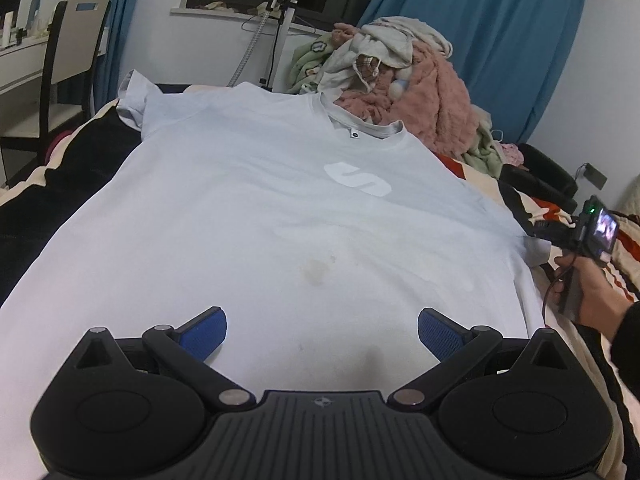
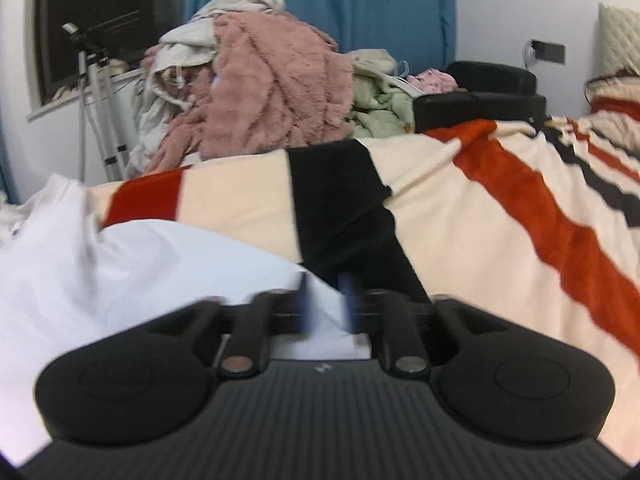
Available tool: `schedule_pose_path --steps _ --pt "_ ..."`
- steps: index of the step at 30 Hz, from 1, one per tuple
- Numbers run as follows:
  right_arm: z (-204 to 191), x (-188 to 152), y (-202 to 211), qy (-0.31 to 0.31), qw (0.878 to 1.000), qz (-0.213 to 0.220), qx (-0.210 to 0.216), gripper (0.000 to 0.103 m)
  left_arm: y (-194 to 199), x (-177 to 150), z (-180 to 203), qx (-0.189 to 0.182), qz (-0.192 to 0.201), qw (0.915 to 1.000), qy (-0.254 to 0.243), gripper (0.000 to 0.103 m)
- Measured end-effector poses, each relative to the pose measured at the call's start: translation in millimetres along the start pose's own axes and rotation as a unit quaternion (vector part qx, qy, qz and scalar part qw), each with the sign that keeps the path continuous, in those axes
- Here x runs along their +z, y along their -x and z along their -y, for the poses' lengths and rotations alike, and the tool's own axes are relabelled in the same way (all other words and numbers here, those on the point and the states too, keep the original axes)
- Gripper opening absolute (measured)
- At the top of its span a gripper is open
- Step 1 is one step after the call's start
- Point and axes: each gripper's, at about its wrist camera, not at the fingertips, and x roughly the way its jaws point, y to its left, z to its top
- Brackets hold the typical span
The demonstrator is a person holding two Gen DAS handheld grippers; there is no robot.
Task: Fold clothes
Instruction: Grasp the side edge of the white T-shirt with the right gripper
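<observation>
1. From the left wrist view I saw the pale T-shirt [image 1: 256,208] spread flat, front up, across the striped blanket [image 1: 520,200]; its collar lay toward one o'clock and its hem ran out of frame under the camera.
2. My left gripper [image 1: 322,334] hung over the lower part of the shirt with its blue pads [image 1: 206,334] spread wide and only cloth showing below them; it gripped nothing.
3. The shirt's left sleeve bunched at ten o'clock; the right sleeve tip at three o'clock lay just beside the right hand [image 1: 588,284], and I could not tell whether anything touched it.
4. That hand's tool was seen from behind there, its fingers hidden.
5. In the right wrist view everything near the lens was smeared. The right gripper [image 2: 326,300] showed two blurred blue pads [image 2: 349,300] standing a little apart, with a white corner of shirt [image 2: 120,276] between them.
6. I could not tell whether the pads pressed on that cloth.
7. A heap of clothes [image 2: 260,96], pink fleece on top, sat at twelve o'clock against the blue curtain [image 2: 340,12]; its lower part was cut off by the blanket's edge.
</observation>
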Motion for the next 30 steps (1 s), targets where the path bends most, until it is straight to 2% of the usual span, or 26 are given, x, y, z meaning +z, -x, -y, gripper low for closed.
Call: schedule_pose_path --steps 1,2,7,9,14,18,22,26,28,30 --pt "-3.1 2.4 14.8 -0.002 1.000 0.009 0.007 0.077 1.1 -0.3 1.7 -0.002 0.002 1.0000 -0.003 0.103" --pt "-5.5 4.8 30.3 -0.006 1.000 0.018 0.016 0.080 2.8 -0.8 4.2 -0.003 0.004 1.0000 -0.006 0.103" --pt "-25.8 15.2 120.8 -0.027 0.997 0.039 0.055 0.079 17.9 -6.1 15.2 -0.017 0.017 0.9995 -0.022 0.102" --pt "-37.2 14.6 168.9 -0.029 0.996 0.046 0.066 0.079 26.2 -8.9 19.6 -0.025 0.019 0.9991 -0.030 0.101" --pt "-44.6 -5.6 293.4 -0.063 0.990 0.049 0.112 0.079 46.4 -19.4 25.7 -0.077 -0.002 0.9966 -0.030 0.095" --pt "-36.0 -36.7 370.8 -0.078 0.983 0.068 0.153 0.079 58.6 -34.9 40.7 -0.122 -0.027 0.9911 -0.046 0.089" --pt "-22.3 -67.6 412.0 -0.097 0.978 0.085 0.165 0.081 66.1 -54.2 70.4 -0.169 -0.048 0.9802 -0.092 0.079" --pt "-10.0 -73.2 424.1 -0.116 0.969 0.110 0.188 0.081 65.8 -79.5 107.7 -0.232 -0.084 0.9595 -0.136 0.068" --pt "-5.7 -75.2 419.7 -0.122 0.968 0.110 0.187 0.081 61.0 -92.2 126.2 -0.243 -0.099 0.9528 -0.153 0.065" --pt "-3.3 -79.2 414.0 -0.124 0.970 0.103 0.181 0.081 52.9 -103.0 142.9 -0.241 -0.115 0.9478 -0.174 0.056"
